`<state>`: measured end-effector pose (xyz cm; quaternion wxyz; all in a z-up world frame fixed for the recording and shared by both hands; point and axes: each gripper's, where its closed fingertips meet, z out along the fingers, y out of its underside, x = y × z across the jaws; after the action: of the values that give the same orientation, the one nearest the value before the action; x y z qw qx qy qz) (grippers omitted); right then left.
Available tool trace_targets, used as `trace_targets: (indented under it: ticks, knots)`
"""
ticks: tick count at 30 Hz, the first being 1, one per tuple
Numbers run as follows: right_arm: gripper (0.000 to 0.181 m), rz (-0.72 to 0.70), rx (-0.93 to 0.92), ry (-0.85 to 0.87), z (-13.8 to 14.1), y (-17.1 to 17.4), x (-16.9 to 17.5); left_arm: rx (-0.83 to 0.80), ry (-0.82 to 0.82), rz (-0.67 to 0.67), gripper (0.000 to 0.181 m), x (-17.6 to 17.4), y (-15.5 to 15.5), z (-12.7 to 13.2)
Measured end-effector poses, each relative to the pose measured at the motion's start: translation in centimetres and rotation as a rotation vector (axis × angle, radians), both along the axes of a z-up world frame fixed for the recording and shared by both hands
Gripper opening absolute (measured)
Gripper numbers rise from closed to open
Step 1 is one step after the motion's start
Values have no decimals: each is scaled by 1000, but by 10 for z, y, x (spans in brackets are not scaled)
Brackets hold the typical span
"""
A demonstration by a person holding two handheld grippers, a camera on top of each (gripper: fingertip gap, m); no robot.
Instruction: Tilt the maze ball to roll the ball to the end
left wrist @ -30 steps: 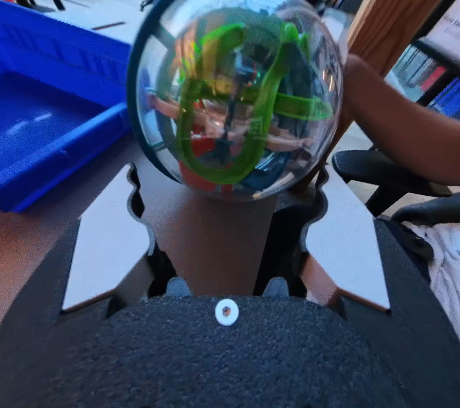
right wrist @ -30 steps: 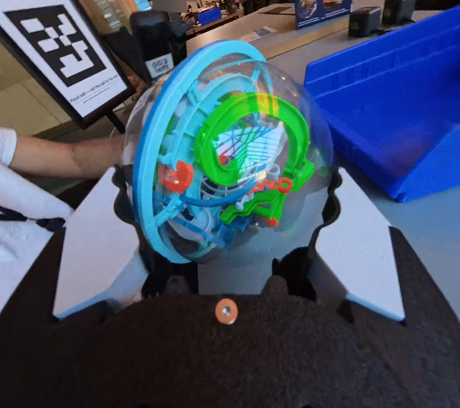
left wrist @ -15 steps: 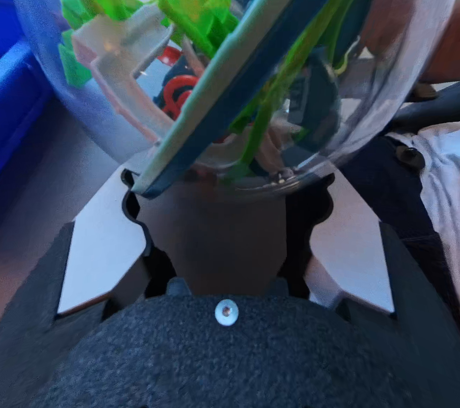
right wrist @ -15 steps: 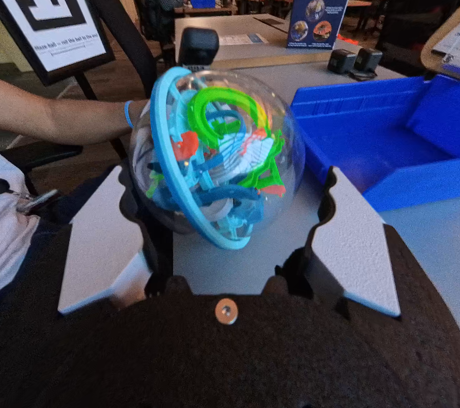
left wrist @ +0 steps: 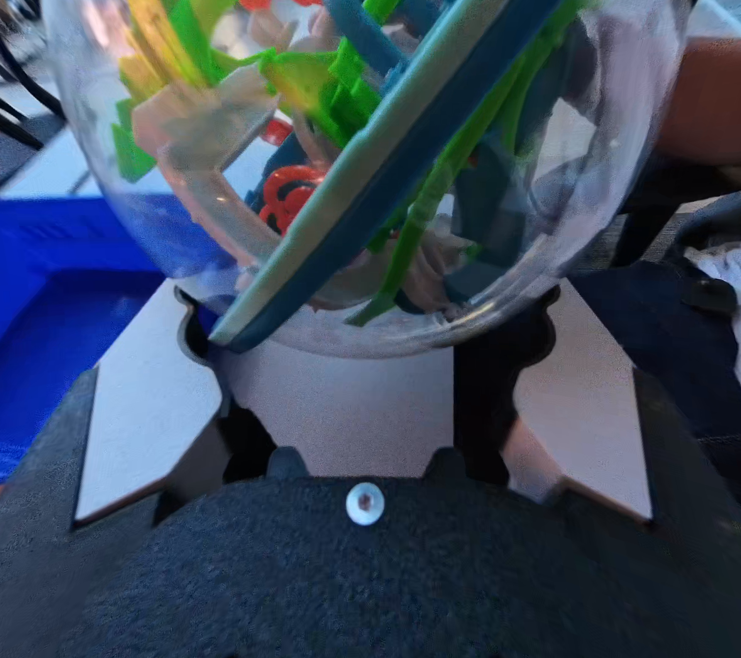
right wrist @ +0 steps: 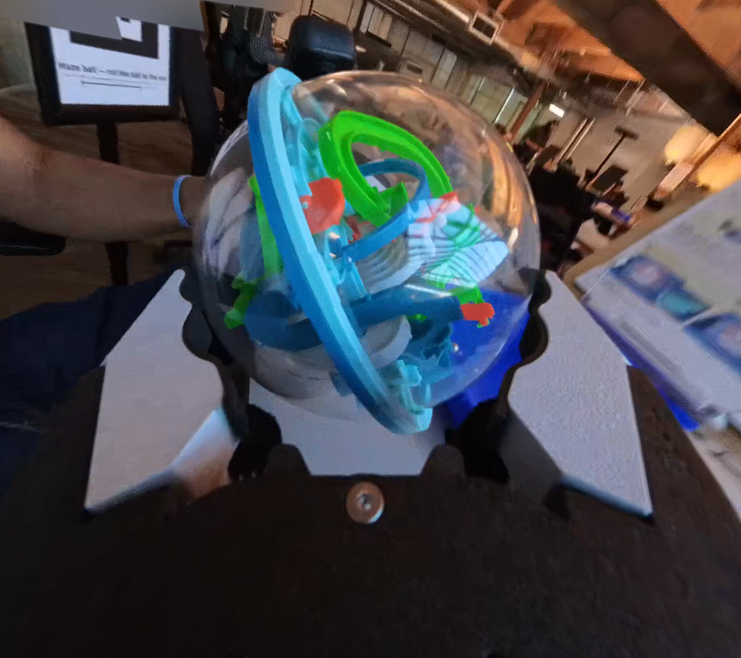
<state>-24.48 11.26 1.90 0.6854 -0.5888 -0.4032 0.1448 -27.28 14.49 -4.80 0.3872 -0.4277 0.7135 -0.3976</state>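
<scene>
Beside blue bin [left wrist: 60,277], maze ball's [right wrist: 361,257] ring [right wrist: 320,277] slants diagonally.

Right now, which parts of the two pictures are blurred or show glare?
Left wrist view: the maze ball sits very close, its tracks smeared, with small glints low on the shell. Right wrist view: the maze ball is fairly sharp, the room behind streaks with motion blur, and the blue bin is soft.
</scene>
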Motion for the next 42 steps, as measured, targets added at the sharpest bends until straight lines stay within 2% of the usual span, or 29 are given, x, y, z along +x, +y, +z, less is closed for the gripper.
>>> trace_targets:
  ticks: [3, 6, 9, 12, 14, 17, 20, 23, 26, 30, 38, 42]
  knots:
    - [154, -2, 189, -199, 61, -41, -33, 207, -134, 21, 159, -22, -27, 60]
    - [154, 16, 379, -352, 96, -76, -69, 397, -225, 60, 159, -45, -47, 97]
    - [154, 21, 560, -460, 114, -109, -100, 573, -304, 90, 158, -69, -67, 123]
    - [154, 11, 668, -496, 125, -132, -117, 705, -384, 104, 159, -92, -90, 147]
    - [154, -27, 701, -531, 129, -148, -133, 758, -402, 97, 159, -107, -104, 155]
    - [154, -12, 790, -554, 131, -170, -152, 811, -378, 105, 158, -116, -119, 158]
    - [154, -4, 669, -439, 128, -155, -128, 721, -322, 108, 158, -109, -118, 154]
    - [154, 59, 649, -337, 136, -162, -130, 621, -324, 51, 159, -106, -123, 155]
    - [154, 136, 584, -169, 154, -167, -129, 423, -294, -20, 159, -98, -133, 156]
    - [153, 187, 462, 55, 170, -154, -117, 161, -172, -66, 158, -79, -129, 141]
    - [152, 43, 169, 200, 153, -100, -77, -132, -90, -117, 158, -57, -104, 124]
    - [152, -19, 90, 285, 148, -81, -66, -275, -85, -177, 158, -48, -94, 117]
